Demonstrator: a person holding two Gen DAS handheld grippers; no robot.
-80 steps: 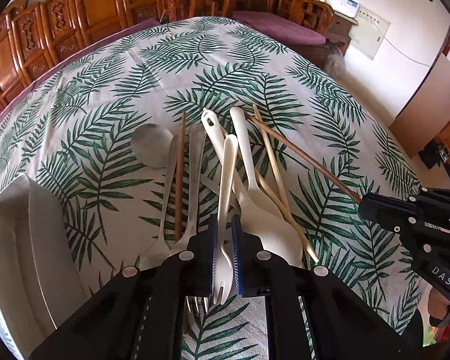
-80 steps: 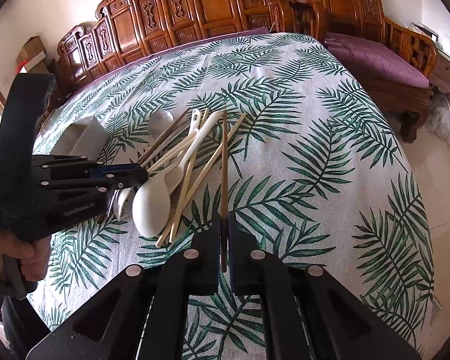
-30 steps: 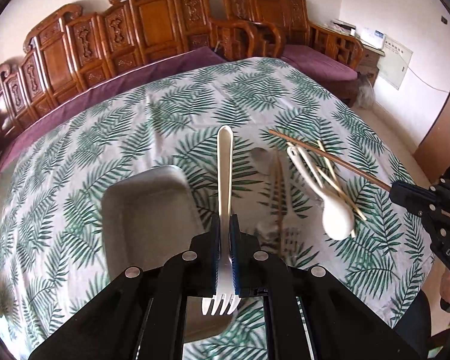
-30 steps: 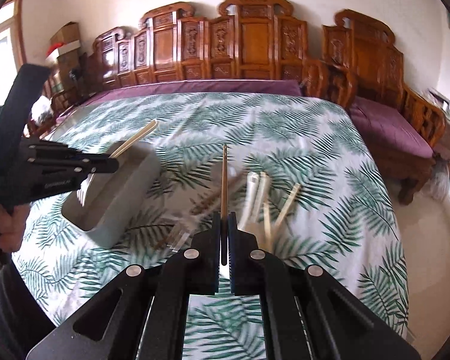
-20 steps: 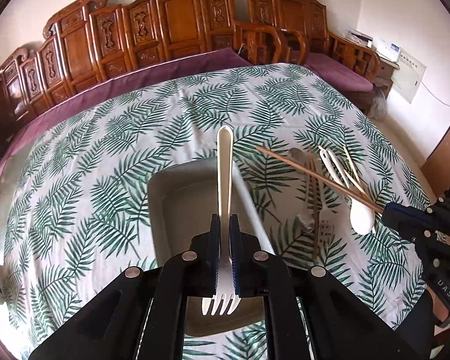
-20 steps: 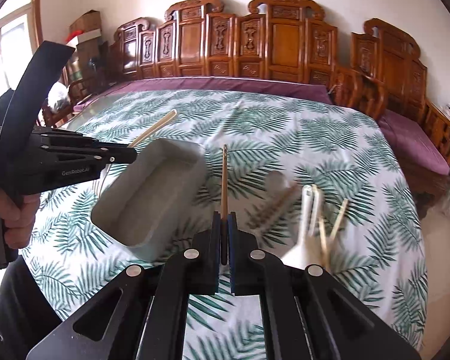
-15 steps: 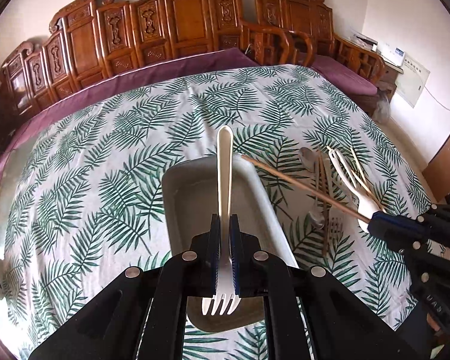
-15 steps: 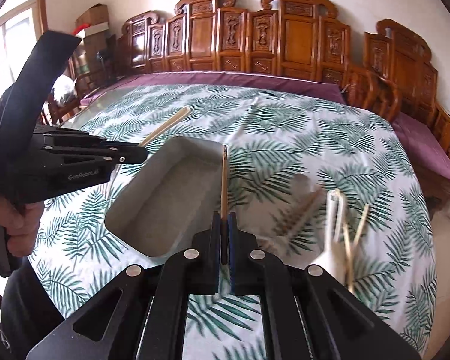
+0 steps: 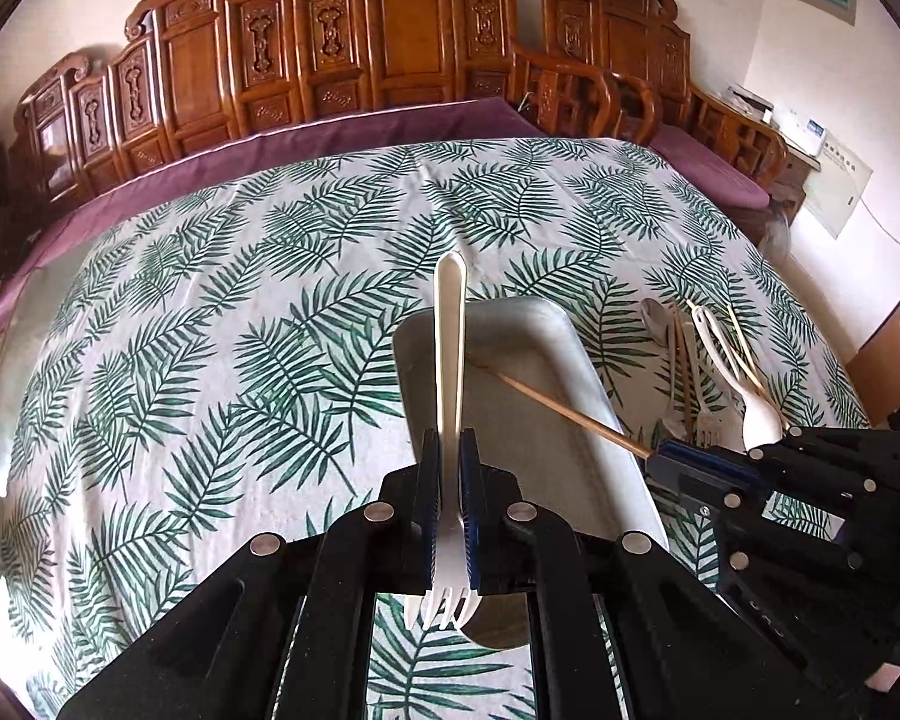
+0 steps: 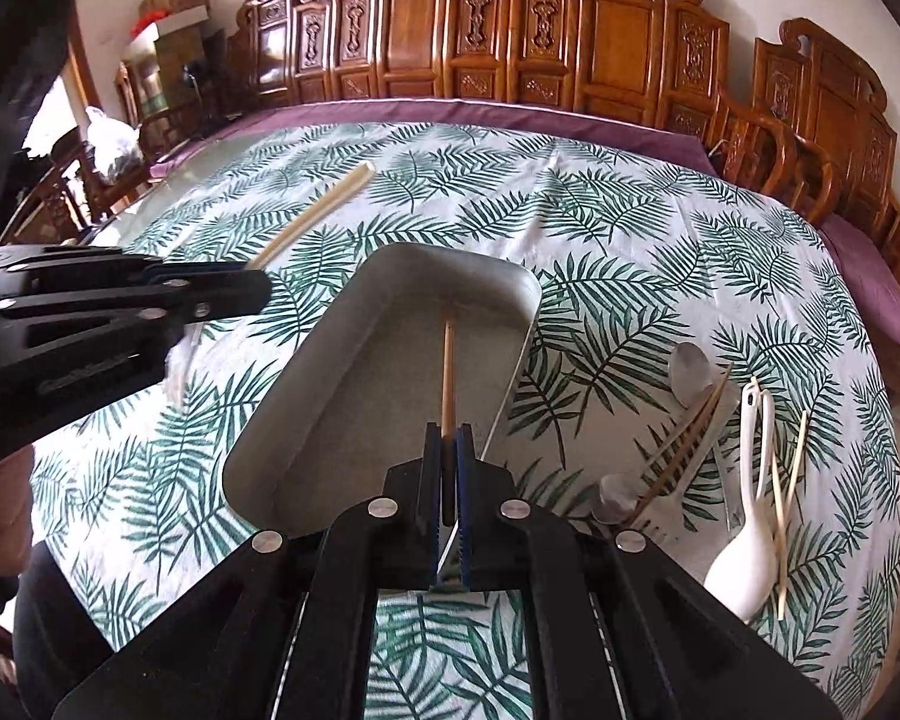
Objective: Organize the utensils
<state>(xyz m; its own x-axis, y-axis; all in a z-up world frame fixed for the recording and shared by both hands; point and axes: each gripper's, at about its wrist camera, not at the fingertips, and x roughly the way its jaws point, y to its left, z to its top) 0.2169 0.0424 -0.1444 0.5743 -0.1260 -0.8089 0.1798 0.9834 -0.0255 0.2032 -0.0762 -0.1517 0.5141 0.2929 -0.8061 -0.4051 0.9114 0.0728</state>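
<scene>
Fork (image 9: 450,360), white plastic, clamped in the closed left claw (image 9: 450,468): long axis near-to-far, handle pointing far, tines near, over the grey tray's (image 9: 576,360) left edge on the leaf-print counter (image 9: 210,330).

Chopstick (image 10: 447,381), wooden, pinched in the closed right claw (image 10: 449,468): long axis near-to-far, tip pointing far over the tray interior. Remaining utensils (image 10: 720,480) lie right of the tray.

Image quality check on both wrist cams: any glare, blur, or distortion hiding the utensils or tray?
Left wrist: heavy fisheye bowing of the tablecloth, dark vignette corners; glare at the table's left edge; white fork in the left tongs is sharp.
Right wrist: same bowing; bright window washes out the upper left; chopstick in the right tongs and grey tray are sharp, loose utensils readable.
</scene>
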